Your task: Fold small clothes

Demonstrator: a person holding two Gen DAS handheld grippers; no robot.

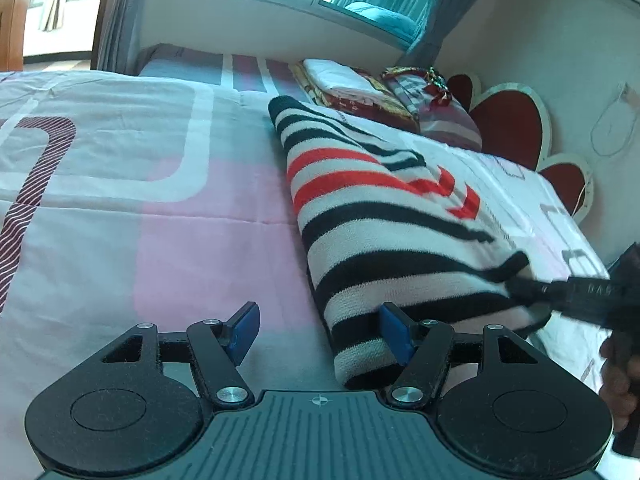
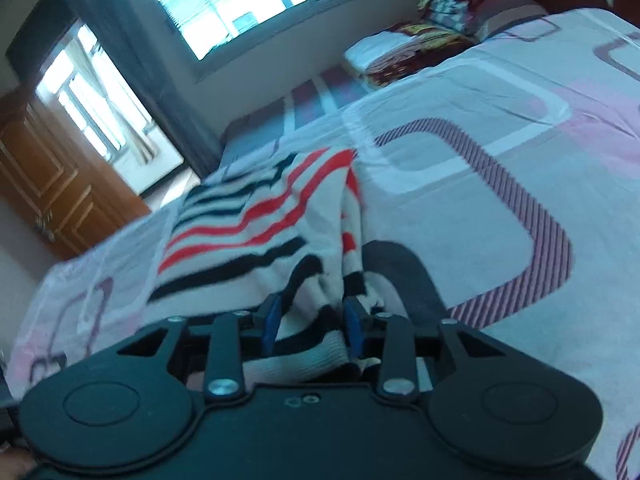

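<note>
A knitted garment (image 1: pixel 380 216) with black, white and red stripes lies folded lengthwise on the bed. My left gripper (image 1: pixel 320 332) stands open at its near end. The garment's near corner lies inside the gap against the right pad (image 1: pixel 394 334), and the left pad (image 1: pixel 242 332) is over bare sheet. In the left wrist view my right gripper (image 1: pixel 516 284) comes in from the right and pinches the garment's right edge. In the right wrist view that gripper (image 2: pixel 310 316) is shut on a bunched edge of the striped garment (image 2: pixel 256 216), whose cloth is slightly lifted and blurred.
The bed sheet (image 1: pixel 120 200) is pink and white with rounded patterns. Folded bedding and pillows (image 1: pixel 352 88) are stacked at the headboard (image 1: pixel 508 120). A window is behind the bed and a wooden door (image 2: pixel 40 180) stands at the left. A person's hand (image 1: pixel 620 380) holds the right gripper.
</note>
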